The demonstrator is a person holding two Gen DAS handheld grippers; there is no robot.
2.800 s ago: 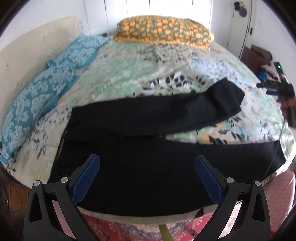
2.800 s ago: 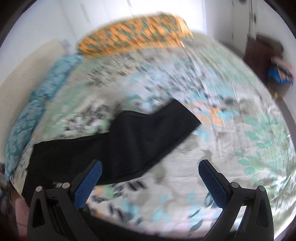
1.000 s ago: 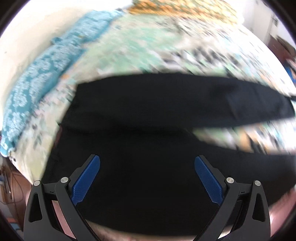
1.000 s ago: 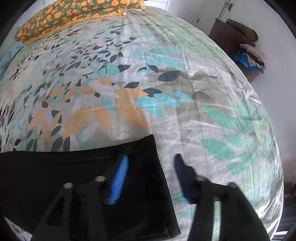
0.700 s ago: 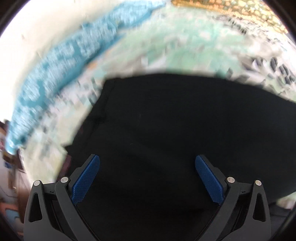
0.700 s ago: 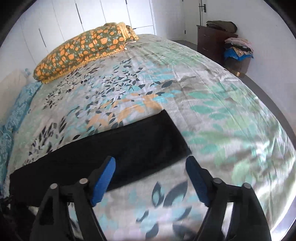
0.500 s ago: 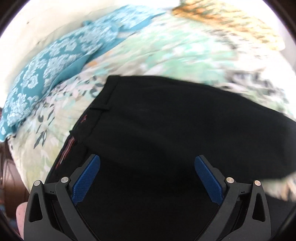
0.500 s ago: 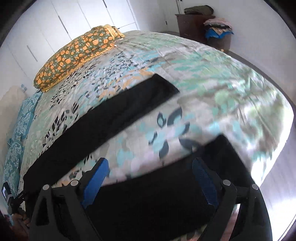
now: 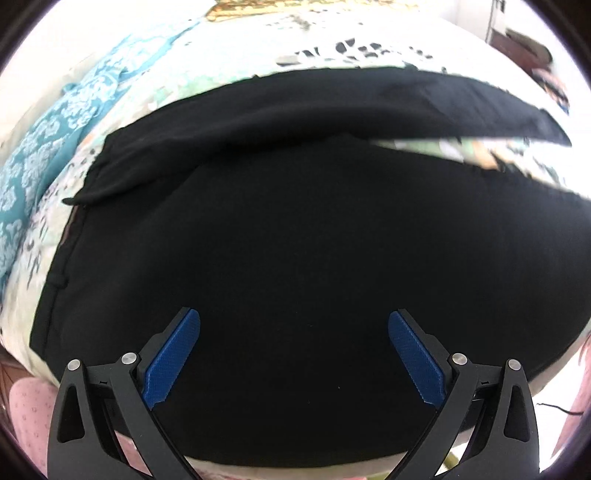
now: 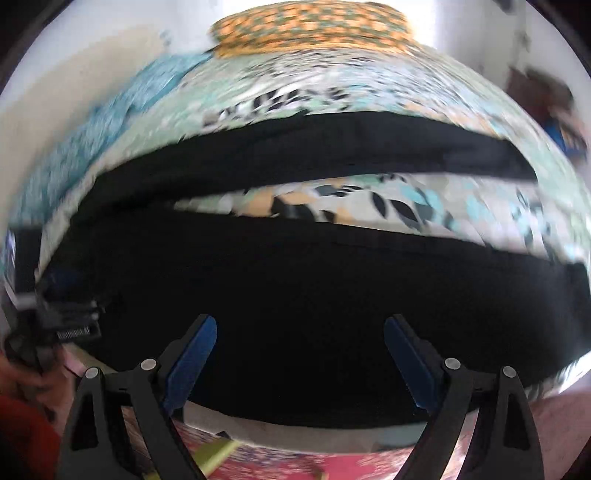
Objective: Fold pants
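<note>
Left wrist view: black fabric pants [image 9: 295, 229] lie spread on the leaf-patterned bed sheet [image 9: 369, 33], left gripper [image 9: 294, 354] fingers released above them. Right wrist view: right gripper [image 10: 299, 358] fingers likewise spread, grasping nothing, pants [image 10: 295, 280] below

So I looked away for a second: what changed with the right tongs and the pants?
The right tongs let go of the far leg's cuff, opened wide and swung back over the near leg. The black pants lie with legs apart on the floral bedsheet. The left tongs stayed open, empty, above the waist end.
</note>
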